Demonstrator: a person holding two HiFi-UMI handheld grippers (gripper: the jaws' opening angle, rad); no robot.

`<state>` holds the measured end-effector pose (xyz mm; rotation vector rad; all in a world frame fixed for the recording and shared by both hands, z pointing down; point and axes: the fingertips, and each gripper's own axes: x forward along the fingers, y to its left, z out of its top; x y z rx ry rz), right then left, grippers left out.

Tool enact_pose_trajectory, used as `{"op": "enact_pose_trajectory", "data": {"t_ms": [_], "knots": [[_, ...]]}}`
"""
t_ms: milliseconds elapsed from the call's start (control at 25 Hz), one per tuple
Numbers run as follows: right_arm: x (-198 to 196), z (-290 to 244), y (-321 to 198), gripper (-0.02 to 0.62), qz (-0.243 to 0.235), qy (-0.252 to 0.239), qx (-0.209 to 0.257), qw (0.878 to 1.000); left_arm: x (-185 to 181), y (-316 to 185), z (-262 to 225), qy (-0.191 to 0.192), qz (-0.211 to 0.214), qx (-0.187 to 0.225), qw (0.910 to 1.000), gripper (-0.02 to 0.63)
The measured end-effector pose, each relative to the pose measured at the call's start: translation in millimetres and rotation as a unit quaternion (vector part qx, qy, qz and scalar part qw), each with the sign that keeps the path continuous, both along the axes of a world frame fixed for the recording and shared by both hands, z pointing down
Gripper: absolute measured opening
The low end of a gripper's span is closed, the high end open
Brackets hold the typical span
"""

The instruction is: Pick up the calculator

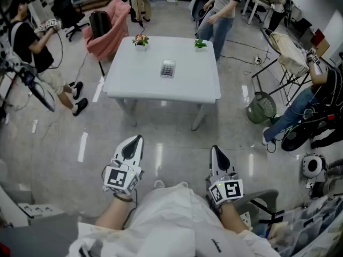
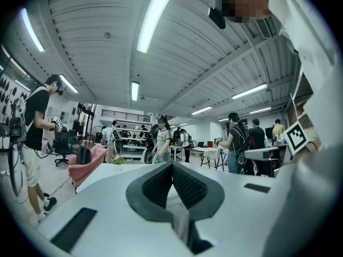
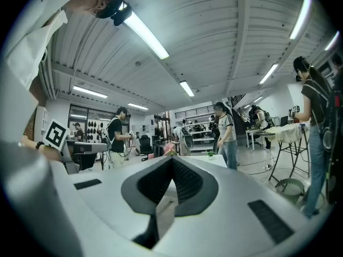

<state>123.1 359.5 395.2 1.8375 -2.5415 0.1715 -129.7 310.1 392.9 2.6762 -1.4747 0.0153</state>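
a white table (image 1: pixel 128 84) stands well ahead of the person. the left gripper (image 1: pixel 136 140) and right gripper (image 1: pixel 215 151) are held short of its near edge, each with jaws clenched together on nothing. the calculator (image 1: pixel 168 68) lies flat near the tabletop's middle. a flowering plant (image 1: pixel 141 39) and a green plant (image 1: pixel 200 44) sit along the far edge, well apart.

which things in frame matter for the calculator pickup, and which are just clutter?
For the job:
- calculator, lying on the white table
- left gripper and right gripper, both shut and empty, well short of the table

Lying about:
- flower pot and green plant pot at the table's far edge
- pink chair
- green wire bin on the floor
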Motion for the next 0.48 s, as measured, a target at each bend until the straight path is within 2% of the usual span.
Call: {"op": "enact_pose_trajectory", "data": {"t_ms": [480], "knots": [[-6.8, 0.5, -2.8, 0.017, -0.006, 0.001, -0.003, 1.000, 0.5, -3.2, 2.1, 0.003, -0.002, -0.009, 1.0000, 0.025]]}}
